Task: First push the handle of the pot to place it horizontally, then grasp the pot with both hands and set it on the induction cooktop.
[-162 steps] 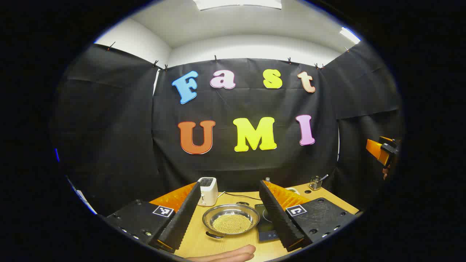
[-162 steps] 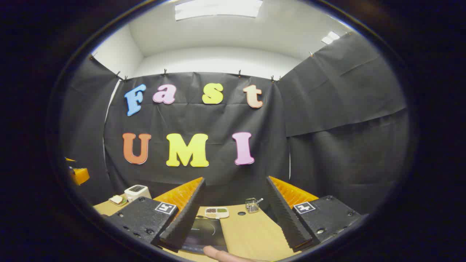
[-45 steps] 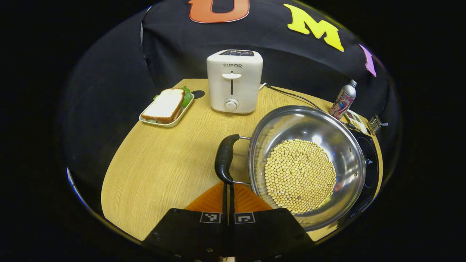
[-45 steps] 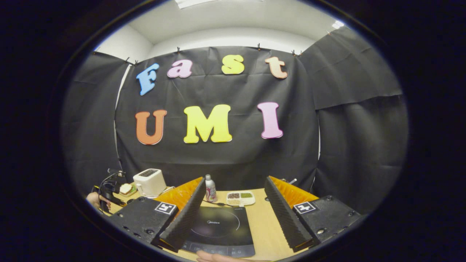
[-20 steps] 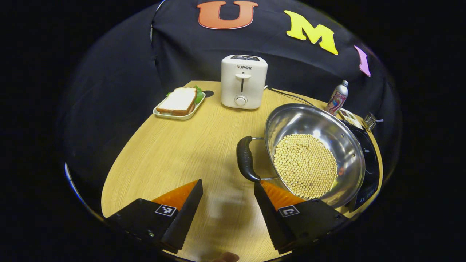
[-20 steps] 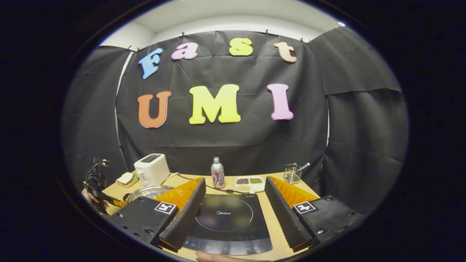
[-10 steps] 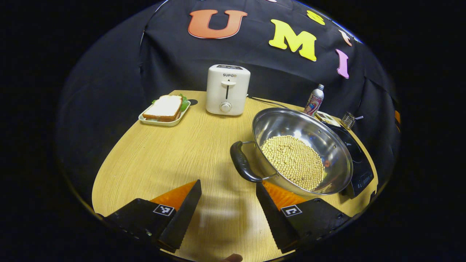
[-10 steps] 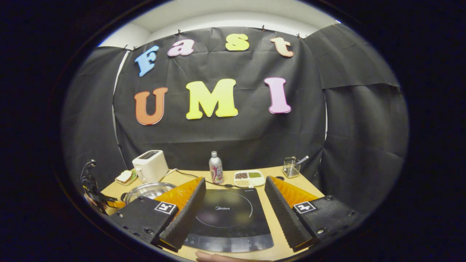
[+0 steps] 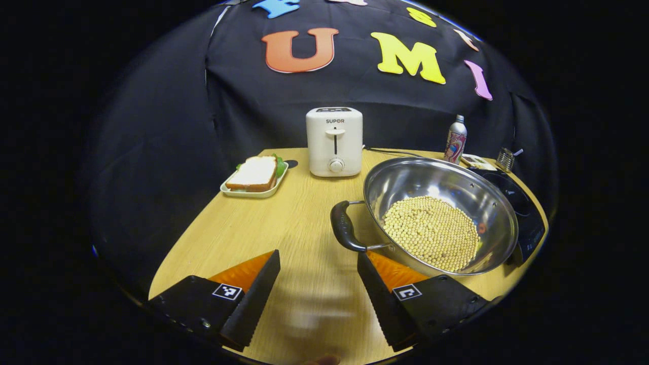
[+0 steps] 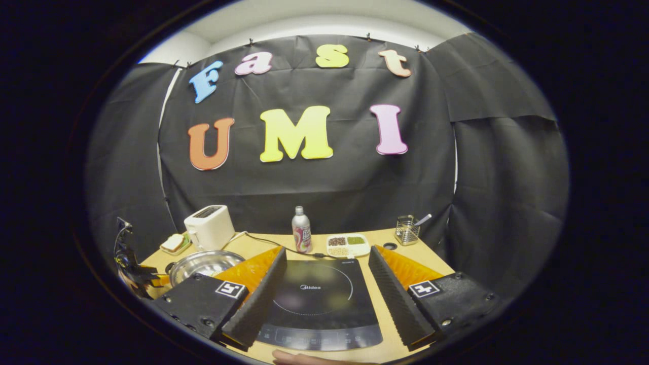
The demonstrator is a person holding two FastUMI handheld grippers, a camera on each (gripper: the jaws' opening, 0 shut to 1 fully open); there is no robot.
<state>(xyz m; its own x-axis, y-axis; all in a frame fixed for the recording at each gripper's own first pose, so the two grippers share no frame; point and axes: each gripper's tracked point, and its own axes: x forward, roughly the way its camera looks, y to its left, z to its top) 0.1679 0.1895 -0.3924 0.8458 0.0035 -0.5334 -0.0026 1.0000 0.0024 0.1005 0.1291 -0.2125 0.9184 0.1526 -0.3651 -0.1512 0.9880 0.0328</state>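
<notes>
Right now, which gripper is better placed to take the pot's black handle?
Left. The left gripper is open just short of the handle; the right gripper faces the induction cooktop.

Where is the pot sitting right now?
In the left gripper view, the pot rests on the table, right of centre, between the toaster and the induction cooktop.

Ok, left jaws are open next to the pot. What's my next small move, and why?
Probably ease the left gripper forward and to its right until the open jaws straddle the black handle, then close. The handle already lies level beside the pot, which sits on the table short of the induction cooktop; the right gripper, also open, hovers over that cooktop.
</notes>
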